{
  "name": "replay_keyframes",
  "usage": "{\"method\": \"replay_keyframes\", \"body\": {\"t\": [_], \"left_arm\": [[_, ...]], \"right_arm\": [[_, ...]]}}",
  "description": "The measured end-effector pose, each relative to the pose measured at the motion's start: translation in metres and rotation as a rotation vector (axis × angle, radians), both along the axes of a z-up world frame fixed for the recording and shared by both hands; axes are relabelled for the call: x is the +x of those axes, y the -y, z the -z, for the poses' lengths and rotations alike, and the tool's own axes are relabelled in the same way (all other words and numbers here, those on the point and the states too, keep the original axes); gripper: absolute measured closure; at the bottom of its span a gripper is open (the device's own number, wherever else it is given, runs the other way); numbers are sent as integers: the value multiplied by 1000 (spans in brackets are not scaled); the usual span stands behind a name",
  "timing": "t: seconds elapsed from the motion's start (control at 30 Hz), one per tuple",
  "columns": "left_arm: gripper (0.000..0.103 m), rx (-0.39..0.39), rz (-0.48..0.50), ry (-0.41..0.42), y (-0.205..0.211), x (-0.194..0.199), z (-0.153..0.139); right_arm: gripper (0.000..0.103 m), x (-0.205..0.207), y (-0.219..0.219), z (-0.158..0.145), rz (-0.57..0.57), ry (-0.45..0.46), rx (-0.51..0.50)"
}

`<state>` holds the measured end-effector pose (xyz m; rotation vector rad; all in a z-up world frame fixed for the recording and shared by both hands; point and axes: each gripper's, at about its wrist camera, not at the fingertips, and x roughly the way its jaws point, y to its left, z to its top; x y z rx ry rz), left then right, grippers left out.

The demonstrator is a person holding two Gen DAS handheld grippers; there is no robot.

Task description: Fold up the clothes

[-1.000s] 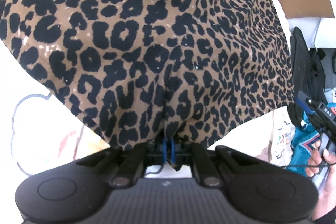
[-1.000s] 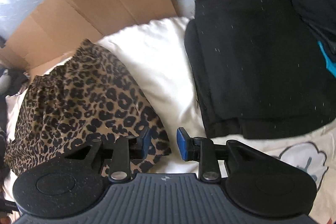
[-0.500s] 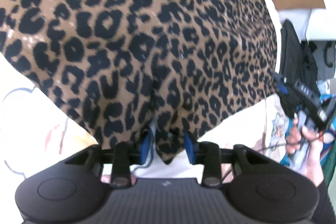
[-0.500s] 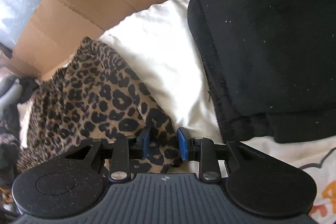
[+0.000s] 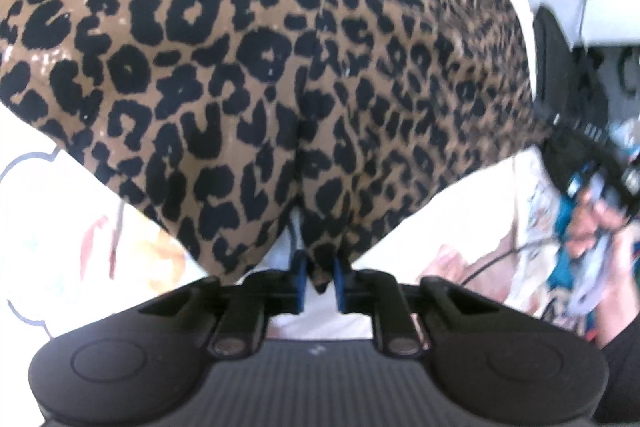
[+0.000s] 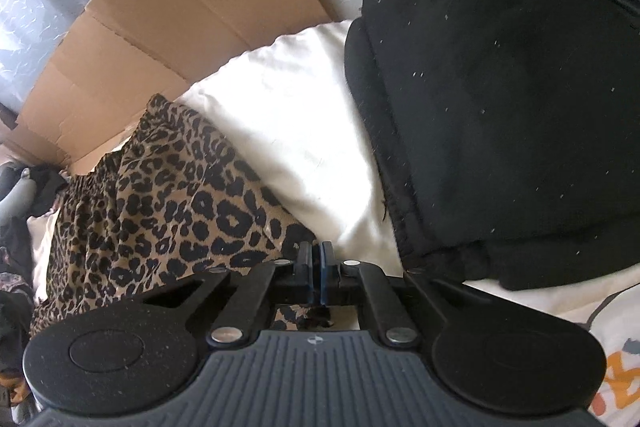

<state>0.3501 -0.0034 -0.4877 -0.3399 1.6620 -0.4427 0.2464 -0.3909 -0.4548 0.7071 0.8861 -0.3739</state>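
- Left gripper (image 5: 319, 281) pinches a corner of the leopard-print garment (image 5: 260, 67).
- Right gripper (image 6: 316, 269) is clamped on another corner, beside the folded black garment (image 6: 500, 99).

Leopard-print garment (image 5: 248, 75), black folded clothes (image 6: 500, 107)

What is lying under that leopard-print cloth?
Under the leopard-print cloth lies a white sheet with some cartoon print, showing past the cloth's edges. Brown cardboard stands behind it. Whatever lies beneath the cloth's middle is covered and cannot be seen.
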Motion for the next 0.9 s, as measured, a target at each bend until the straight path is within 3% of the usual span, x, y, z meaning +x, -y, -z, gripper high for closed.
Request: {"method": "replay_keyframes", "body": {"t": [0.23,0.4,0.57,0.7,0.83,0.9], "left_arm": [[93,80,152,58,2,-1,-7],[91,67,203,52,-1,-5,-8],[65,-11,78,49,-18,4,-10],[64,-55,-32,9,-23,8,-3],[65,-87,-140,-65,-28,7,12],[78,-95,-165,-98,-28,4,17]], "right_arm": [[102,3,3,-4,31,-14,-15],[102,1,7,-5,54,-9,-7],[99,-1,10,-7,78,-5,0],[83,-3,13,-8,96,-1,7],[81,-12,17,-5,124,2,29],[81,-17,19,0,142,-1,55]]}}
